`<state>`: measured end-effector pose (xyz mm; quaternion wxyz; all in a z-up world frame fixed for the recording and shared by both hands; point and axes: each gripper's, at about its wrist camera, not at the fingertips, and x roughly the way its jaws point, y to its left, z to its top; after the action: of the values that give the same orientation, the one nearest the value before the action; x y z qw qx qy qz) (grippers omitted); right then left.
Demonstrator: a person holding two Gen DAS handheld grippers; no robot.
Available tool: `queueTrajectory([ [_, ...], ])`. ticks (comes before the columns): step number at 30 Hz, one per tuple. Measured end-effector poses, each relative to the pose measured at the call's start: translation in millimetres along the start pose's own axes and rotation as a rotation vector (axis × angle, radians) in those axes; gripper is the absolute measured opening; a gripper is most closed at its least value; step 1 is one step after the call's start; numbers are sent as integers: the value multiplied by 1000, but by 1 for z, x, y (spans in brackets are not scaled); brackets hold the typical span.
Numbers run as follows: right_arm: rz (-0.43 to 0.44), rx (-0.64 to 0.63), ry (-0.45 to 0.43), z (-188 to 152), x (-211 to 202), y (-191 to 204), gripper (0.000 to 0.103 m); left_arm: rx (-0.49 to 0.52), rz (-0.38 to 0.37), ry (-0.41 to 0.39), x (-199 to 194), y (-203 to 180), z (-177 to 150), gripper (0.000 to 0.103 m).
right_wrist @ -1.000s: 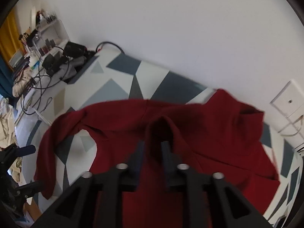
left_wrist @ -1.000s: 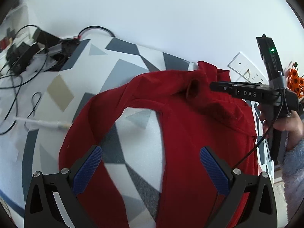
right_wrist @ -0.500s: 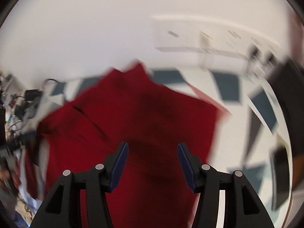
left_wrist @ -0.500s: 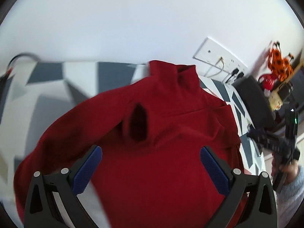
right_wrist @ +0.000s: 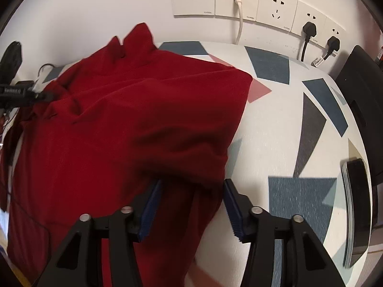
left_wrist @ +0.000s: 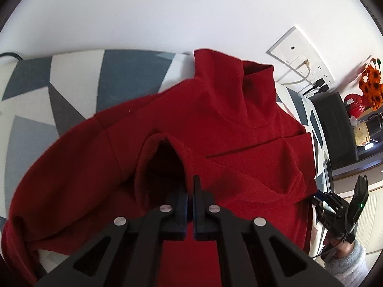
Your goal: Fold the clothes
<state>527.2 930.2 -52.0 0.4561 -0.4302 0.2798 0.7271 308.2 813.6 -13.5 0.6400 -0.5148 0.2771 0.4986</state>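
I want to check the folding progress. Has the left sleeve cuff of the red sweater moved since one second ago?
Yes. The cuff now lies folded over the sweater's chest, below the collar; earlier its sleeve arced out over the patterned tablecloth.

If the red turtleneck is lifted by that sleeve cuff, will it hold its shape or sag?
The red turtleneck will probably sag: it already lies in soft folds and ripples. The sleeve cuff gapes limply, so likely floppy. On the patterned tablecloth it would probably drag and bunch rather than slide.

Left gripper [left_wrist: 190, 192] clamped tight, angled downward — right gripper [right_wrist: 191, 205] jaws apart, just closing.
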Motion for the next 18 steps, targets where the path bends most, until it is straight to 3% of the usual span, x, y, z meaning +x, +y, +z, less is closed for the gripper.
queueTrajectory([
  [1, -6, 9, -5, 2, -2, -4, 13, -8, -1, -11, -5, 0, 0, 1],
  [6, -15, 27, -41, 2, -22, -20, 10, -78, -27, -68, -41, 24, -8, 1],
  [10, -11, -37, 25, -7, -20, -16, 11, -29, 42, 59, -13, 31, -32, 3],
  [12, -6, -47, 72, -12, -18, -14, 22, -35, 54, 94, -4, 34, -41, 6],
  [15, 21, -26, 49, -13, -36, -21, 32, -81, 37, 55, -13, 38, -39, 25],
  [16, 30, -18, 39, -14, -42, -23, 33, -93, 36, 43, -16, 39, -36, 38],
  [18, 56, 5, 5, -7, -56, -32, 34, -94, 42, 4, -22, 37, -30, 42],
])
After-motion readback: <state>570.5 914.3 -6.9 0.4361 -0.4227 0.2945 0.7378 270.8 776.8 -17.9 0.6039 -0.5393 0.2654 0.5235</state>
